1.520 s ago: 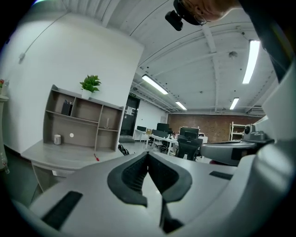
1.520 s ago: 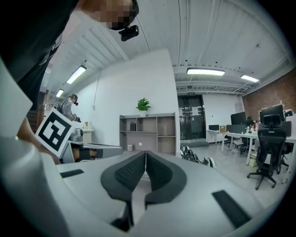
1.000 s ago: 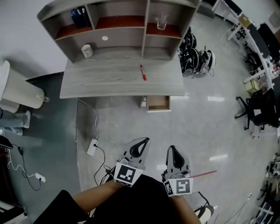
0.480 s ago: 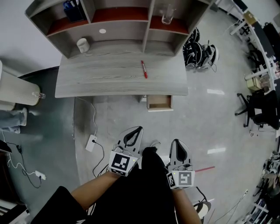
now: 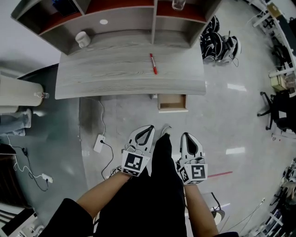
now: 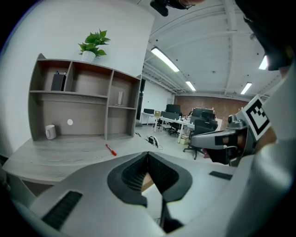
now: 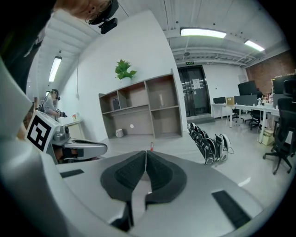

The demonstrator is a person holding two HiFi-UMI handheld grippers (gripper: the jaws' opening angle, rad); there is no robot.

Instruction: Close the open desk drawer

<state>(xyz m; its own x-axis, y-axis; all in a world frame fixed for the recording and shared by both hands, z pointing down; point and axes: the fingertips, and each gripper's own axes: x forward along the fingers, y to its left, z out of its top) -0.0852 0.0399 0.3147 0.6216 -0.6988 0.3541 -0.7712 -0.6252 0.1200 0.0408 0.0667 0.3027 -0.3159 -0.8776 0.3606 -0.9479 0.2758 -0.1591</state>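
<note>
Okay, since a second ago I've walked closer: the table [image 5: 129,81] fills more of the head view, and the open drawer [image 5: 173,102] is now only a short way beyond the gripper tips, where before there was a wide stretch of floor between. A dark-trousered leg [image 5: 159,157] with a pale shoe [image 5: 164,131] has stepped in between the two tools. The left hand-held gripper [image 5: 149,128] has its jaws pressed together with nothing in them, same as before. The right hand-held gripper [image 5: 188,135] is also closed on nothing, tip aimed toward the drawer. The drawer hangs pulled out under the table's near edge, toward the right end, its pale wooden bottom showing. On the tabletop, the red pen [image 5: 152,63] lies right of centre. In the shelf unit [image 5: 152,23] at the far side, a white mug [image 5: 82,39] stands in the lower left bay, and a glass [image 5: 178,3] stands in the upper right compartment.
</note>
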